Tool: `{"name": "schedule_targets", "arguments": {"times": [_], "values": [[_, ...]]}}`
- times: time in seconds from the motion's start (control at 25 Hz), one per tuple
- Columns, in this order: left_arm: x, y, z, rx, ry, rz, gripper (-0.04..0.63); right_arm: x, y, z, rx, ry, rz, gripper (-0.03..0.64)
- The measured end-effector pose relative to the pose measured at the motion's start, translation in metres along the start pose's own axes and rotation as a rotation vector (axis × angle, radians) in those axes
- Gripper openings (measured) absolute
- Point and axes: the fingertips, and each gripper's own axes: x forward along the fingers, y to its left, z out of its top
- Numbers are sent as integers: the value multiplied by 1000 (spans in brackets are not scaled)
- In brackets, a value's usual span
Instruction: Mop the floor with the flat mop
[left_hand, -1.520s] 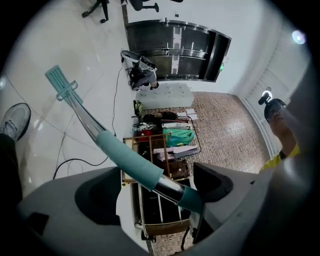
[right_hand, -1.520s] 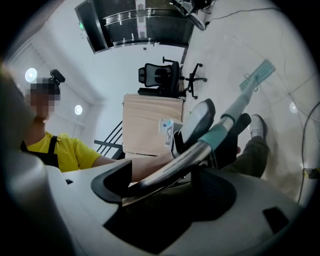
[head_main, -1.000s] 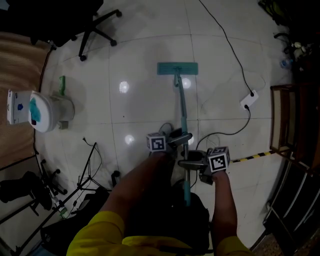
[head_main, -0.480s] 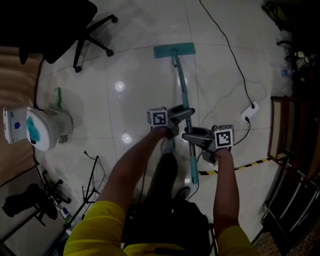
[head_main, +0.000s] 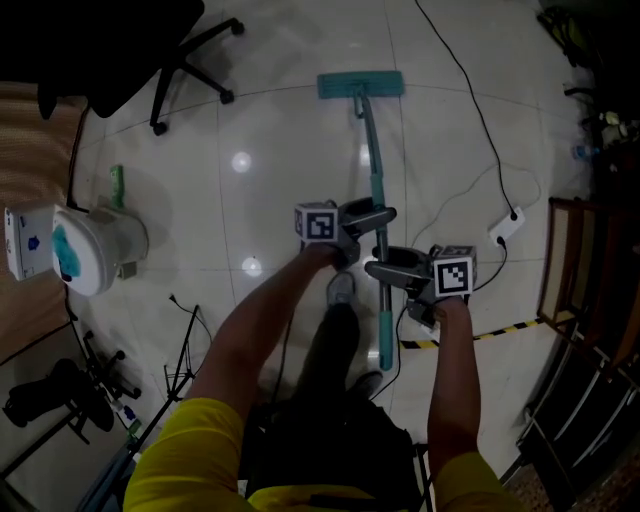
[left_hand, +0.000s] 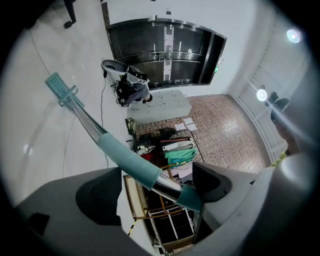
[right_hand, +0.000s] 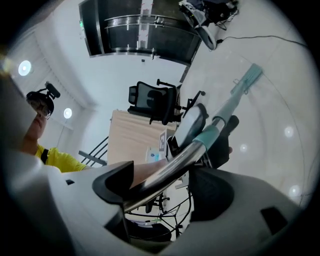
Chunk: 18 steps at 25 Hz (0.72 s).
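Note:
A flat mop with a teal head rests on the white tiled floor ahead of me. Its teal and metal handle runs back toward my body. My left gripper is shut on the handle higher up. My right gripper is shut on the handle lower down, near its end. In the left gripper view the handle crosses between the jaws, with the mop head far off. In the right gripper view the metal handle lies clamped between the jaws.
A black office chair stands at the upper left. A white toilet-like fixture sits at the left. A cable and power strip lie on the floor at right. Wooden shelving and striped tape are at the right.
The mop head has slid a little to the right and nearer on the floor. Both grippers kept their hold on the handle and shifted slightly right.

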Motion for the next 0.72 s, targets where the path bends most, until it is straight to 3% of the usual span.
{"name": "schedule_targets", "arguments": {"times": [0.16,0.4,0.72], "values": [[-23,-41,-54,16,-21,-3,426,-10,37,-65,-45,38,-5,356],[-54,-105,-166,24,-37,26,426,-43,92,-182,-7,41,40,356],[-72,-114,-296,-52,-63,72,423,-82,99,-299,74,57,68,359]]}}
